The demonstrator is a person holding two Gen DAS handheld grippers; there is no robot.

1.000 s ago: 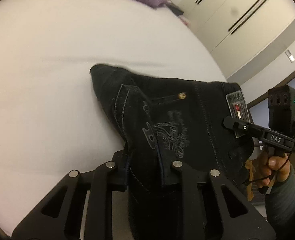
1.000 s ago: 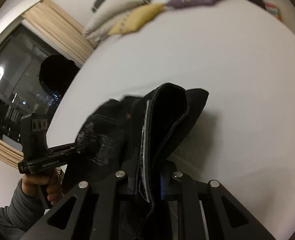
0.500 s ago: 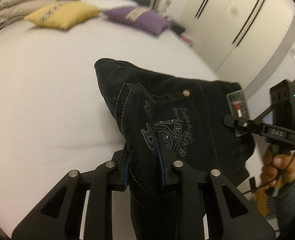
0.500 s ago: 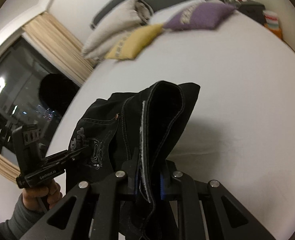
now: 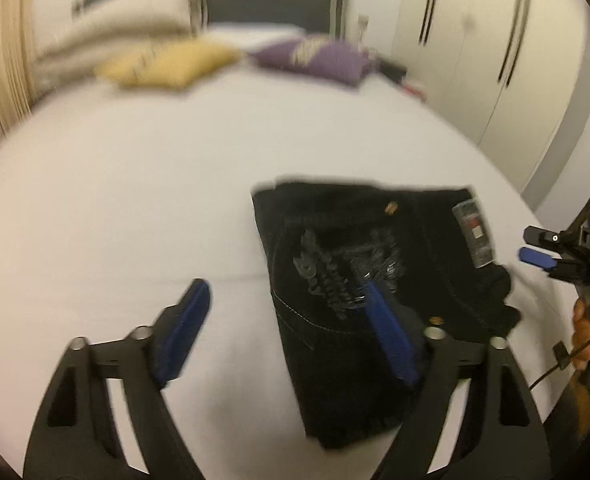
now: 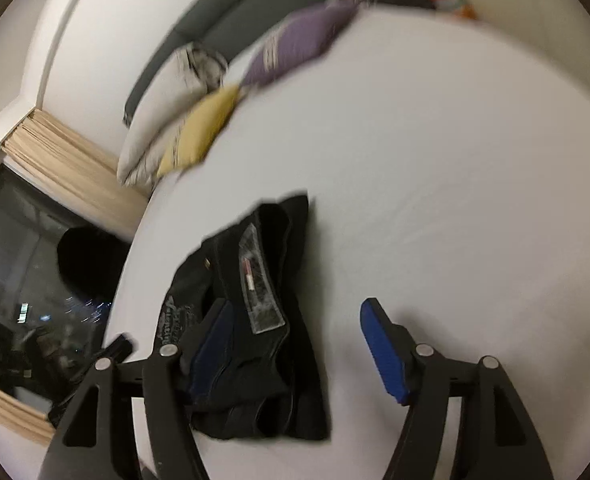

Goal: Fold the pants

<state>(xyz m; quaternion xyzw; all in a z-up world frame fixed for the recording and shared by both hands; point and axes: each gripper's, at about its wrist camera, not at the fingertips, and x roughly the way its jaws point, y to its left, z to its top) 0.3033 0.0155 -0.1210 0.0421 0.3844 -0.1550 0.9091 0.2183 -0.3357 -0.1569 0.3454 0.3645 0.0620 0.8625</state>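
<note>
The white bed [image 5: 115, 208] fills both blurry views. The dark folded pants [image 5: 359, 300] lie flat on it. The left gripper [image 5: 287, 328] is spread wide, holding nothing; its right pad hides some cloth. The right gripper [image 6: 295, 344] is wide apart too, pants under its left finger. Far ahead are fuzzy yellow [image 5: 167, 62] and purple [image 5: 315, 58] pillows.

We saw the pillows [image 5: 167, 64] at the frame's top blurred by motion; the pants' [image 5: 359, 304] embroidery was unreadable, and the right claw [image 5: 543, 256] was cut off at the right edge.
</note>
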